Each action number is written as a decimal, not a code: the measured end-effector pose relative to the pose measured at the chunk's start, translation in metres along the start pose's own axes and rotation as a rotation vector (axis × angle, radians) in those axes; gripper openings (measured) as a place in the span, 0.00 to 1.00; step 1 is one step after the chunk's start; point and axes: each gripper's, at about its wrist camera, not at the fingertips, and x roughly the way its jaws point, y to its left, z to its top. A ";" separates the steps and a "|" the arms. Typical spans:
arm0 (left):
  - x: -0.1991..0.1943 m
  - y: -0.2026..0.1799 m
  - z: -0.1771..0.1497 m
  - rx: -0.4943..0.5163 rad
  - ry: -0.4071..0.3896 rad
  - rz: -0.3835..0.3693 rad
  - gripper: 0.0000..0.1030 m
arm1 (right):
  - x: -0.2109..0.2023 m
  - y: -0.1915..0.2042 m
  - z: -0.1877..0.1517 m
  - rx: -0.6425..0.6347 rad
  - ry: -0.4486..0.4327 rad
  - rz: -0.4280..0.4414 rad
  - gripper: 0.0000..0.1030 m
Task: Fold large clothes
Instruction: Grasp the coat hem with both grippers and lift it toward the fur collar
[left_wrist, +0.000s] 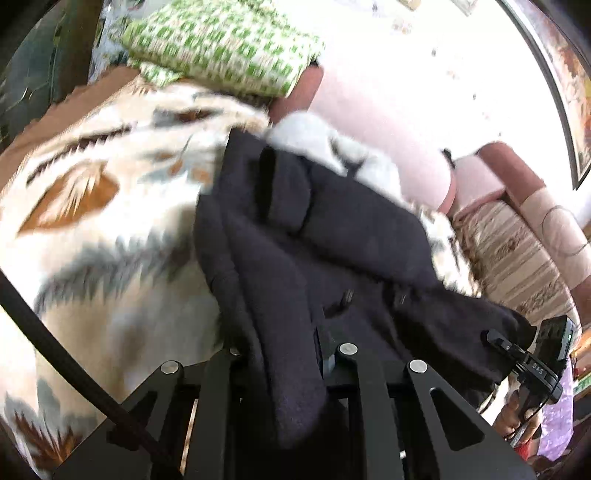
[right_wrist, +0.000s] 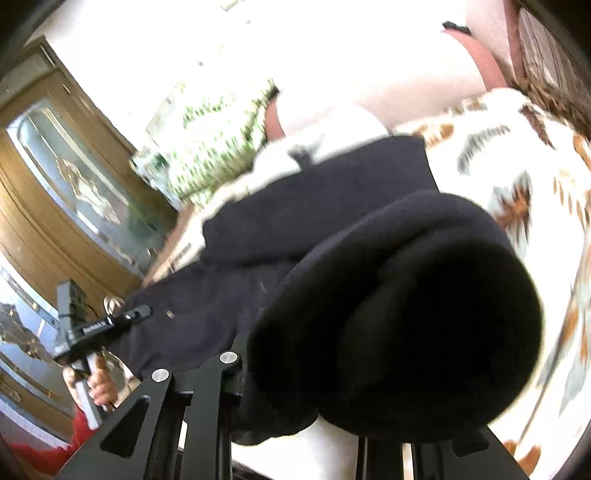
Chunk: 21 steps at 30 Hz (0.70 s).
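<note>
A dark navy garment (left_wrist: 314, 236) lies bunched on a cream blanket with brown and grey patterns (left_wrist: 92, 221). My left gripper (left_wrist: 295, 350) is shut on a fold of the garment, which drapes over its fingers and hides the tips. It also shows in the right wrist view (right_wrist: 136, 315), gripping the garment's far edge. My right gripper (right_wrist: 317, 376) is shut on the garment (right_wrist: 332, 206); a thick dark roll of cloth (right_wrist: 406, 314) covers its fingers. In the left wrist view the right gripper (left_wrist: 495, 338) holds the garment's right corner.
A green and white checked pillow (left_wrist: 221, 48) lies at the far end of the blanket. A pink wall (left_wrist: 424, 92) and a padded headboard (left_wrist: 517, 229) stand on the right. A wooden cabinet with glass doors (right_wrist: 74, 192) stands on the left in the right wrist view.
</note>
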 end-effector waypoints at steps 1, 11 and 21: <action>0.001 -0.002 0.012 -0.005 -0.018 -0.006 0.15 | 0.002 0.006 0.011 -0.001 -0.020 0.006 0.27; 0.078 -0.015 0.107 -0.031 -0.058 0.064 0.15 | 0.072 0.011 0.120 0.062 -0.177 -0.013 0.25; 0.172 -0.010 0.177 -0.085 0.000 0.117 0.16 | 0.150 -0.053 0.188 0.206 -0.169 -0.052 0.25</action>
